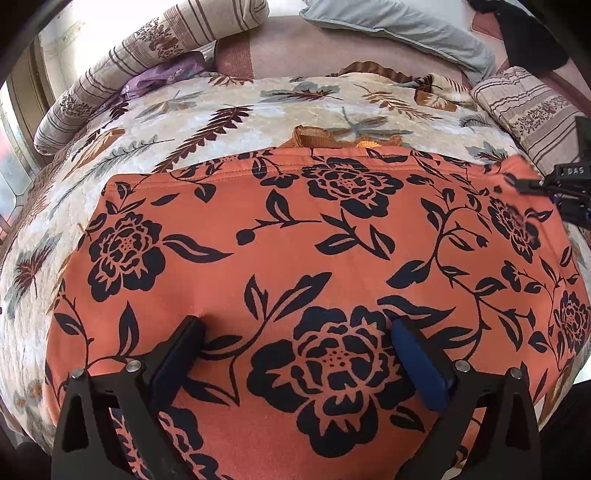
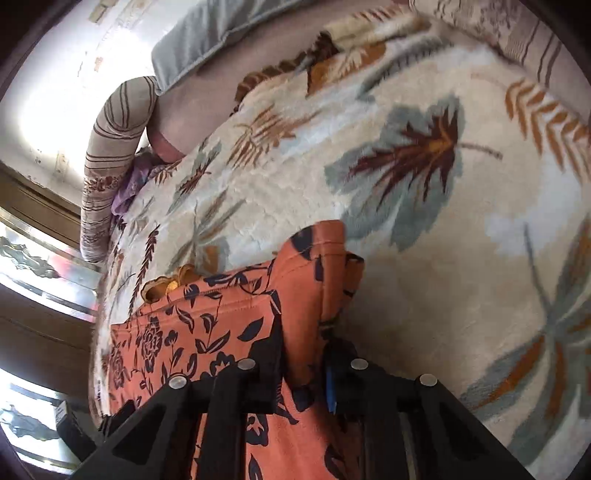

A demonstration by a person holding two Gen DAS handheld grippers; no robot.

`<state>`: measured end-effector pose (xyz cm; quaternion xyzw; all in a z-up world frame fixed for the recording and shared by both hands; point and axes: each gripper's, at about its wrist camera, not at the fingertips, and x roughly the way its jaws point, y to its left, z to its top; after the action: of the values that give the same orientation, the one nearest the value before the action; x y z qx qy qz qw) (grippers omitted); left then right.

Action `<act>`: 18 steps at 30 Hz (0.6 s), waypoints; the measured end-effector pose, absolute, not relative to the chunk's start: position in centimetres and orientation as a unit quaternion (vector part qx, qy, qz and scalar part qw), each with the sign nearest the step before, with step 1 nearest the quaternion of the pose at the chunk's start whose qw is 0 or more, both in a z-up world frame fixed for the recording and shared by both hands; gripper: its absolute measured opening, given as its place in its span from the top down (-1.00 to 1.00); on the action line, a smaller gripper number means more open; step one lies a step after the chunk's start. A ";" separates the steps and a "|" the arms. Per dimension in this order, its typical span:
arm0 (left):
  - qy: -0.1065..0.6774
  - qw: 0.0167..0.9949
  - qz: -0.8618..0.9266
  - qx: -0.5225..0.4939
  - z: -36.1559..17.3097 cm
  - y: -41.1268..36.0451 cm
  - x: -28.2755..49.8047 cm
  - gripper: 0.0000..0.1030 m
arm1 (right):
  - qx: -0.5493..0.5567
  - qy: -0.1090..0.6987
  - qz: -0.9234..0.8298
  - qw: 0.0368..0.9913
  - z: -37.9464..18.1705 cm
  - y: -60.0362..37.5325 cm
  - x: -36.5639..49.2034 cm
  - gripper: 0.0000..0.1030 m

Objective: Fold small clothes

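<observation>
- Orange garment w/ black flower print lies spread flat on a leaf-patterned blanket on a bed; its stitched hem runs along the far edge.
- Right tool is clenched on the garment's right-hand corner; a bunch of cloth stands up between its two fingers, lifted off the blanket.
- Left tool is released, fingers spread wide, tips resting on or just above the cloth near the front edge; contact can't be confirmed.
- Risk: only one corner is gripped. If the right tool pulls across while the left isn't pinning, the whole piece will likely slide on the plush blanket instead of folding.
- Risk: pinch looks to hold several layers bunched, so the fold edge may come out crooked or wrinkled.
- Risk: an orange scrap pokes out past the far hem; it could drag along.
- Outward: striped pillows and a grey pillow sit well apart, no obstacle.
</observation>
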<state>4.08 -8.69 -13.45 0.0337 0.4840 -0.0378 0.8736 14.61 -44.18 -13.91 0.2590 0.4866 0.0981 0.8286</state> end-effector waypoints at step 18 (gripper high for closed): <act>0.492 0.869 -0.024 0.048 -12.7 -6.8 1.5 -1.00 | 0.391 0.394 0.148 0.819 -9.9 -40.7 1.7 -0.60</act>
<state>1.51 -6.82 -12.68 0.0476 0.4915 -0.0241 0.8692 1.70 -40.72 -9.90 0.3908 0.3940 0.1479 0.8186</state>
